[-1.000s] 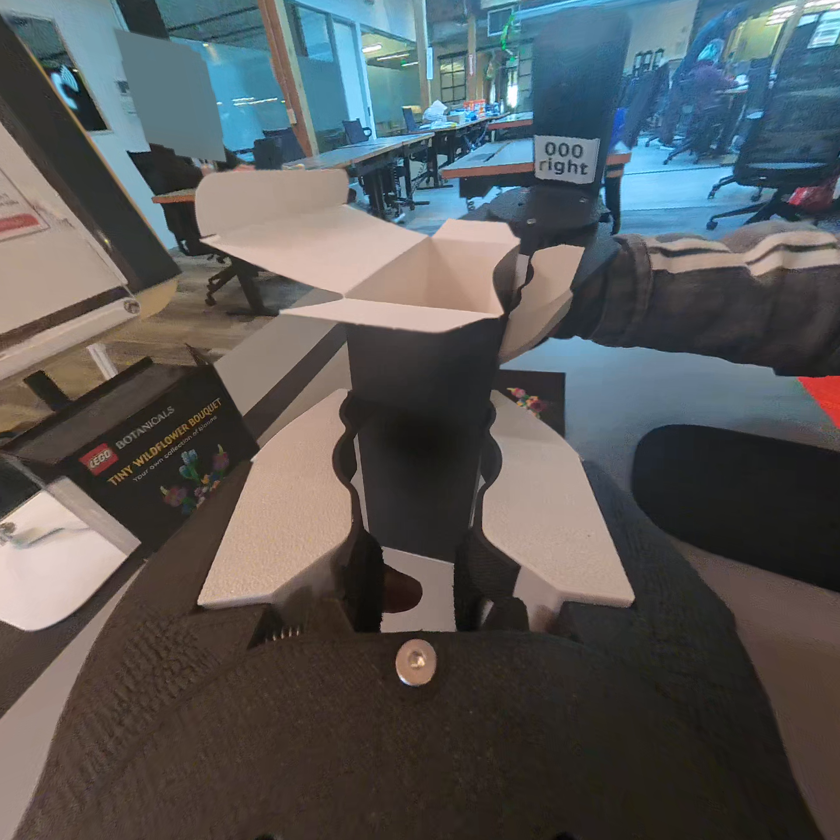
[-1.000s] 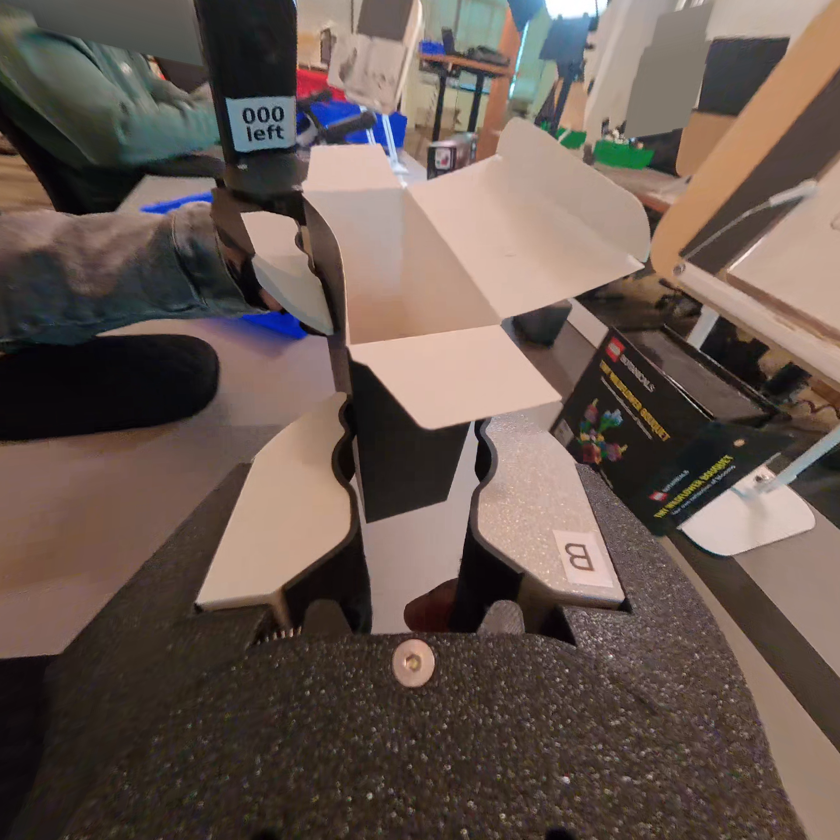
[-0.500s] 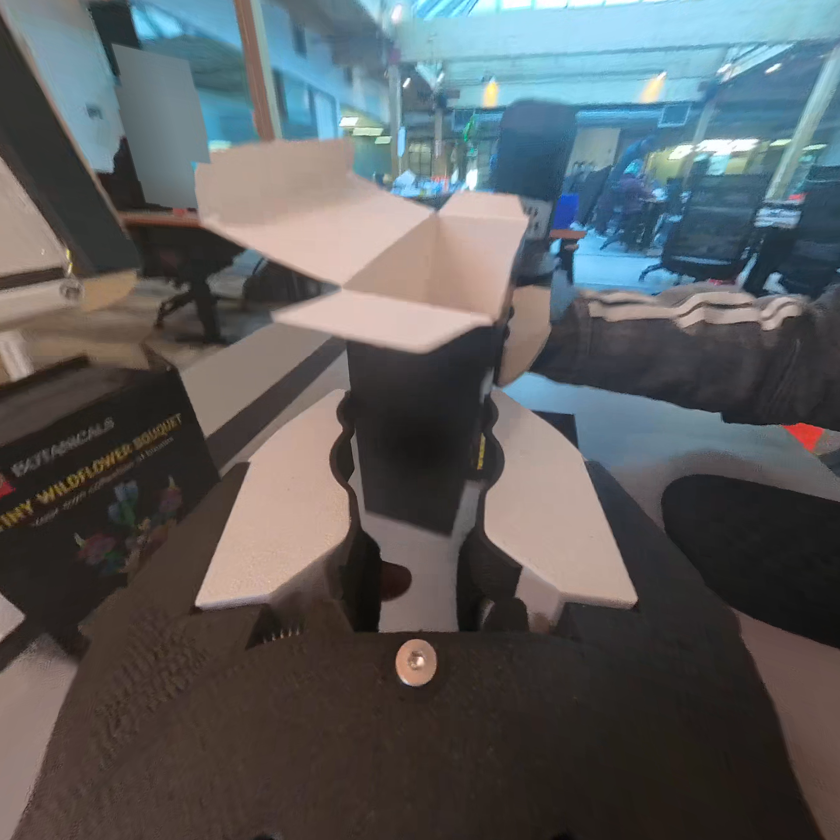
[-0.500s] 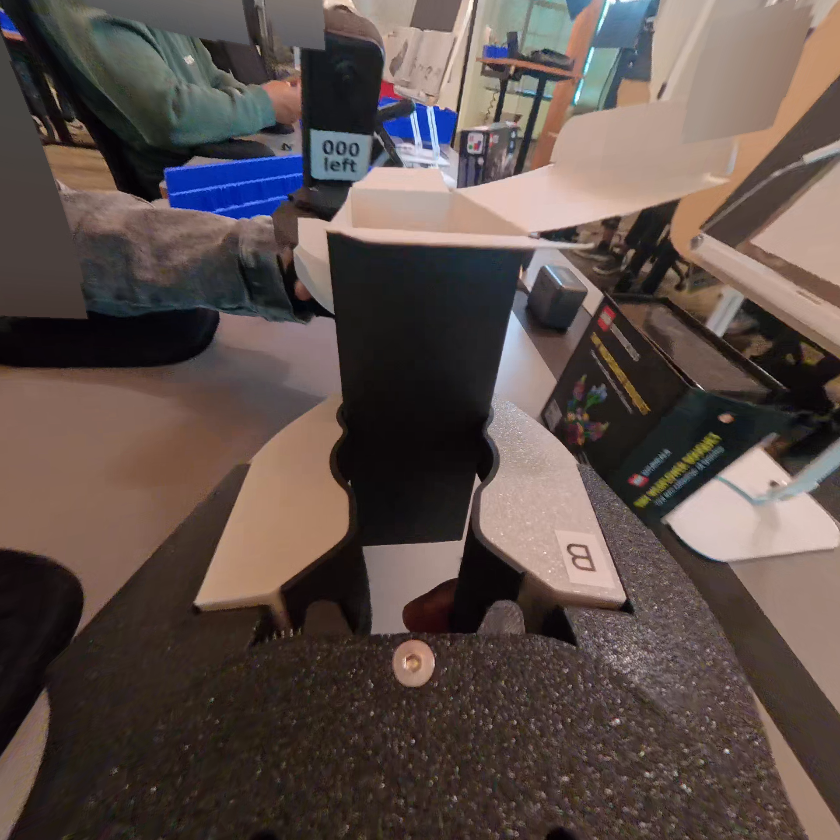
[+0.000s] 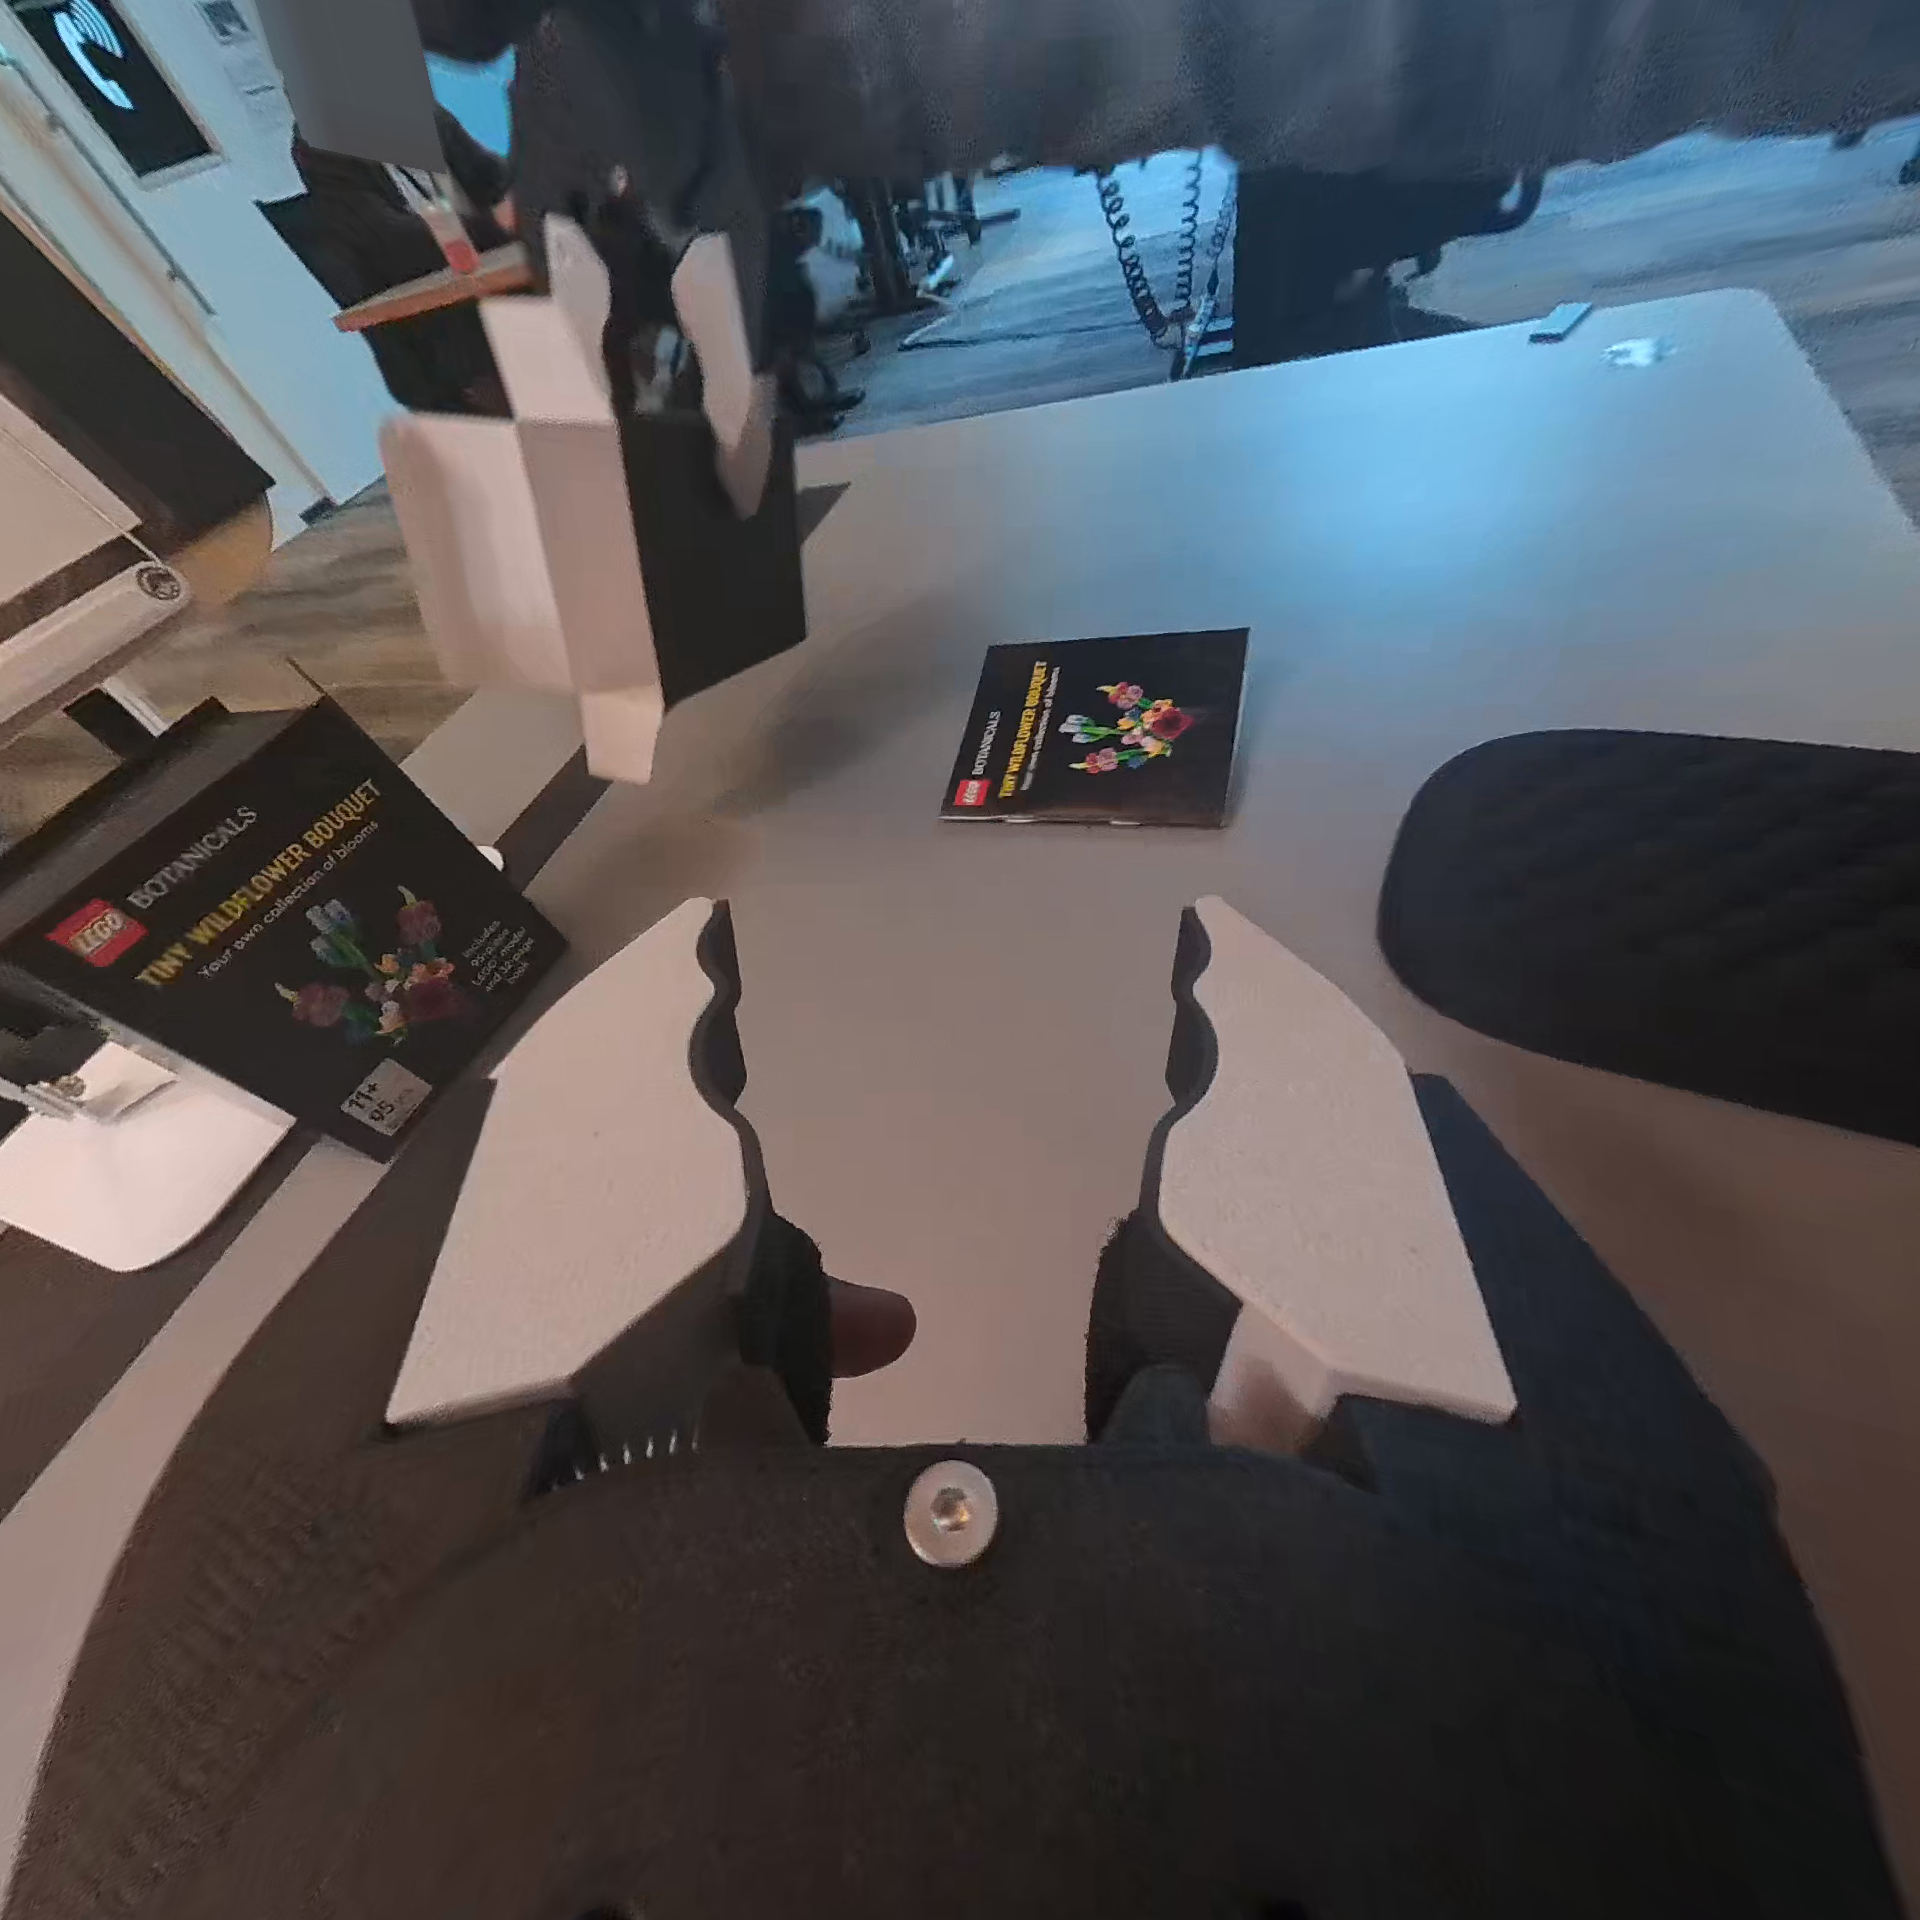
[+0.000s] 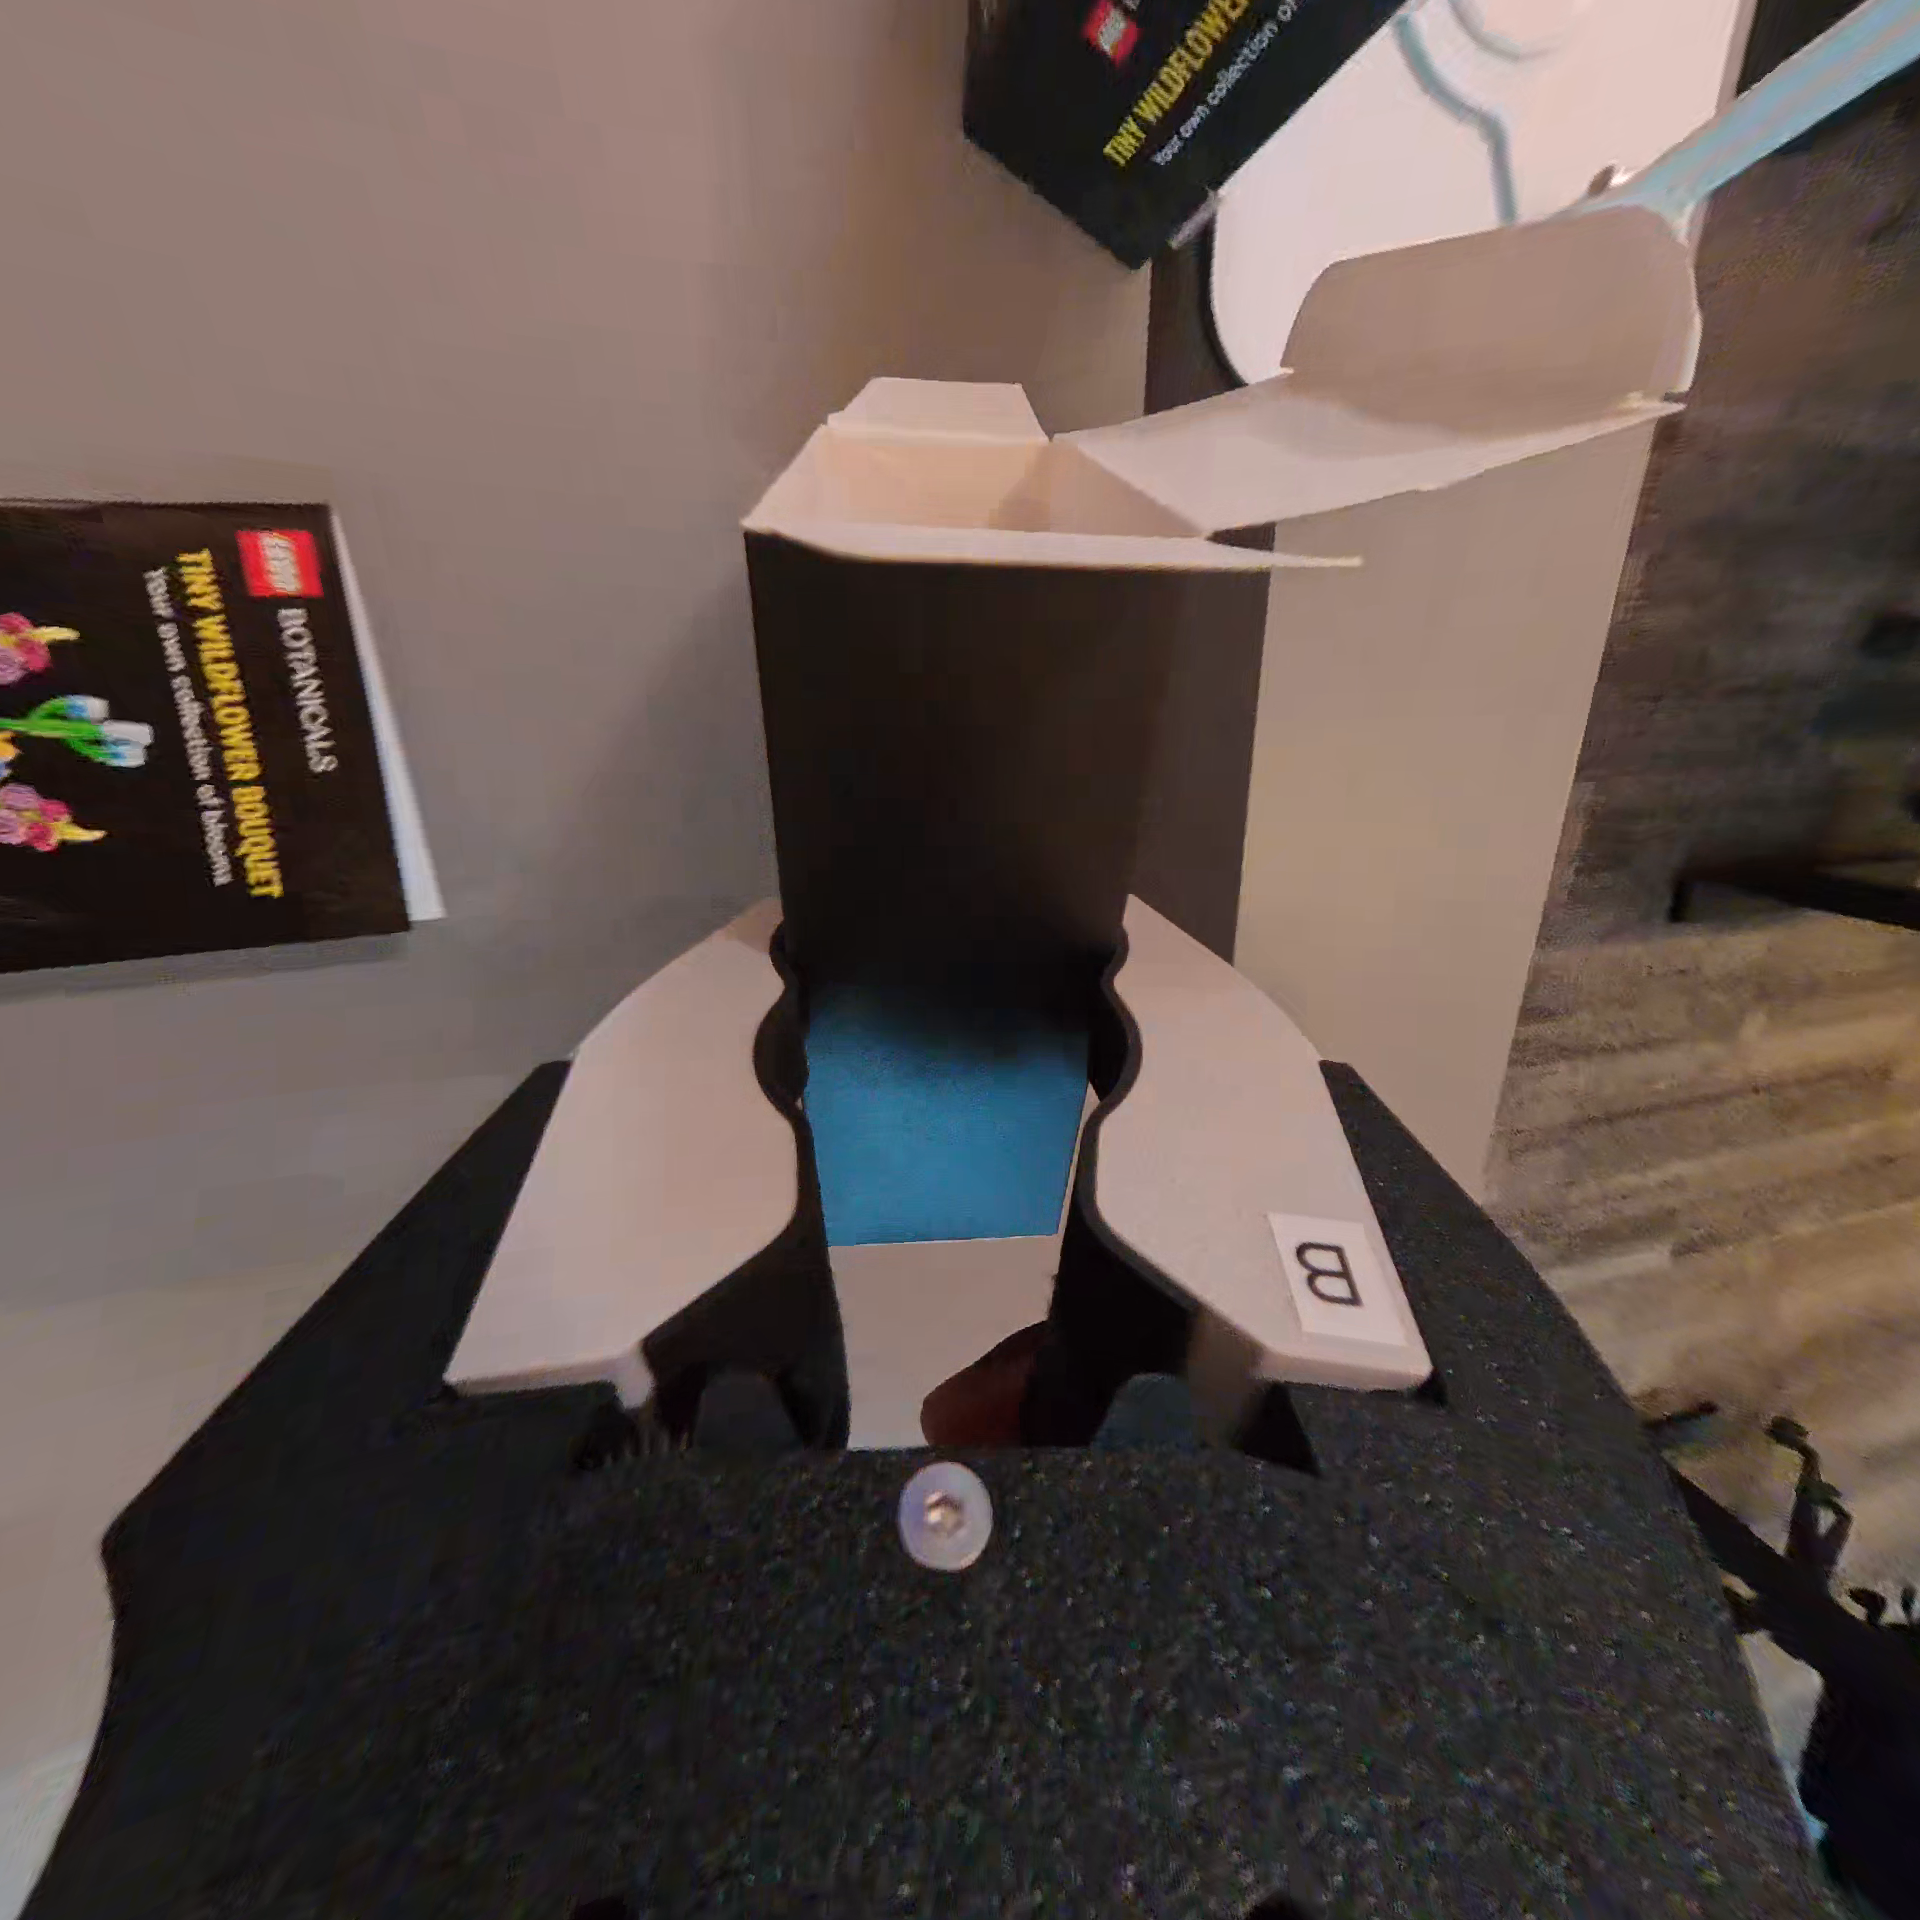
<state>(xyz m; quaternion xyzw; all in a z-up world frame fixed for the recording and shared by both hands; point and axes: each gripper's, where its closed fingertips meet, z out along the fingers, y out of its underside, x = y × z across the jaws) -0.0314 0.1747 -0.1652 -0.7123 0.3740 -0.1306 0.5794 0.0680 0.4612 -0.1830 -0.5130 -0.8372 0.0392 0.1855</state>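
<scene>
Right tongs (image 6: pixel 940 935) clamped on black open-flapped carton (image 6: pixel 956 748), centre of frame. Left tongs (image 5: pixel 951 925) wide open over bare table (image 5: pixel 1455 540), booklet (image 5: pixel 1101 727) just above them.

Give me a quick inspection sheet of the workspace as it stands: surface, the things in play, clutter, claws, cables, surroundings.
Surface: grey table, mostly bare.
Things in play: black carton with white open flaps, held up above the table; flat black booklet lying on the table; printed black box at the table's left edge.
Clutter: dark padded cushion on the right; white stand base on the left.
Claws: left claw open and empty above bare table; right claw shut on the black carton, pads against both sides.
Cables: coiled cord hanging beyond the table.
Surroundings: office floor, desks, a person in the background.
</scene>
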